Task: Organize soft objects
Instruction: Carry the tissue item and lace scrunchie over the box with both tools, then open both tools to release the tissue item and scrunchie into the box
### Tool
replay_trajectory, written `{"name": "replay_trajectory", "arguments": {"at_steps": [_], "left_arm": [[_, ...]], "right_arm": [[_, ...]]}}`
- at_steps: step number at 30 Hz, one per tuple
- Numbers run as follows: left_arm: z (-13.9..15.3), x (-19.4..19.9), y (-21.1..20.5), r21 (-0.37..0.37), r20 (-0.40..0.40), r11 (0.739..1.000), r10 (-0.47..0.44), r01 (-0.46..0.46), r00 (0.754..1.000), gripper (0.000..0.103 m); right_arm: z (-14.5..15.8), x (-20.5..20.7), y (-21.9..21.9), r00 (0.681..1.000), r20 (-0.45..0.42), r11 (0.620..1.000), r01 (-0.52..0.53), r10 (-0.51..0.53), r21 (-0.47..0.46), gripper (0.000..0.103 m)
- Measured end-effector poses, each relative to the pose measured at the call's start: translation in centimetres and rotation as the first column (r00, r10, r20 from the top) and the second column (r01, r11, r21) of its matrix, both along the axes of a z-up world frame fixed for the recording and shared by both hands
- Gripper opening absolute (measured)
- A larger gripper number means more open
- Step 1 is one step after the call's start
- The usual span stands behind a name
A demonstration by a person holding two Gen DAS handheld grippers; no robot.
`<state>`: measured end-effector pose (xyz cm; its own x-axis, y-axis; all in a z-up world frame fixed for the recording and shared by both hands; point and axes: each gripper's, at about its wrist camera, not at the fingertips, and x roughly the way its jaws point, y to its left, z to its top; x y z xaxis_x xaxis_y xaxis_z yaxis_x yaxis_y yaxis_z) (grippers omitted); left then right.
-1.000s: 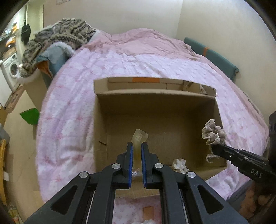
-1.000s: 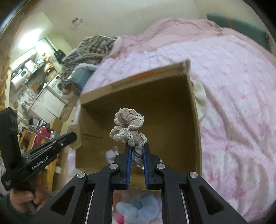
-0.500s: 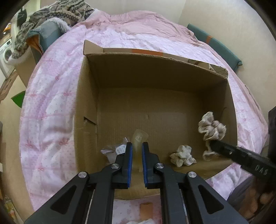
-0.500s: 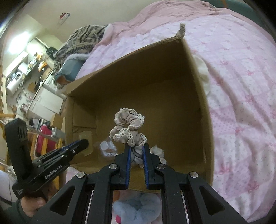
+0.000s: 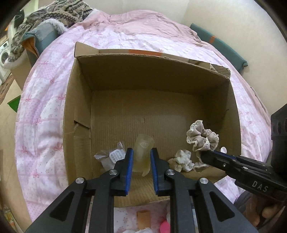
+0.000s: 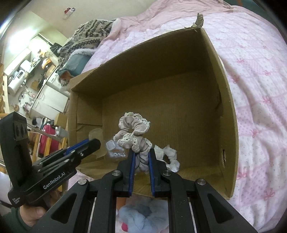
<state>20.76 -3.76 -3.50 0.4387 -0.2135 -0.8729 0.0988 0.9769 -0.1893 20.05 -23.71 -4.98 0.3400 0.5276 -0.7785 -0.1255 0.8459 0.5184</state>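
An open cardboard box (image 5: pixel 79 111) (image 6: pixel 227 125) lies on the pink bed. My left gripper (image 5: pixel 141 159) stands just inside the box's near edge with its jaws a little apart around a pale translucent soft piece (image 5: pixel 142 154); contact is unclear. My right gripper (image 6: pixel 140 159) is shut on a beige lace-trimmed scrunchie (image 6: pixel 133 130) (image 5: pixel 202 138) and holds it above the box floor near the right wall. A white scrunchie (image 5: pixel 182 160) (image 6: pixel 168 156) and a crumpled clear packet (image 5: pixel 111 156) (image 6: pixel 113 148) lie on the box floor.
A pink quilt (image 5: pixel 44 100) covers the bed around the box. A knitted blanket (image 5: pixel 53 10) is piled at the far left. A fluffy blue item (image 6: pixel 141 216) and small pink and orange objects (image 5: pixel 143 216) lie on the bed below the grippers.
Both grippers have moved forward and down into the box. The left jaws have spread from tightly shut on the translucent piece to slightly apart. The right stays shut on the scrunchie.
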Motion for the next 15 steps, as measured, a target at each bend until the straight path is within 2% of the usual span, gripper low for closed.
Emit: {"name": "replay_trajectory", "arguments": {"at_steps": [15], "left_arm": [[0.26, -0.38, 0.1, 0.023, 0.016, 1.0, 0.005, -0.006, 1.0, 0.024]], "right_arm": [[-0.12, -0.2, -0.51, 1.0, -0.003, 1.0, 0.011, -0.011, 0.002, 0.018]]}}
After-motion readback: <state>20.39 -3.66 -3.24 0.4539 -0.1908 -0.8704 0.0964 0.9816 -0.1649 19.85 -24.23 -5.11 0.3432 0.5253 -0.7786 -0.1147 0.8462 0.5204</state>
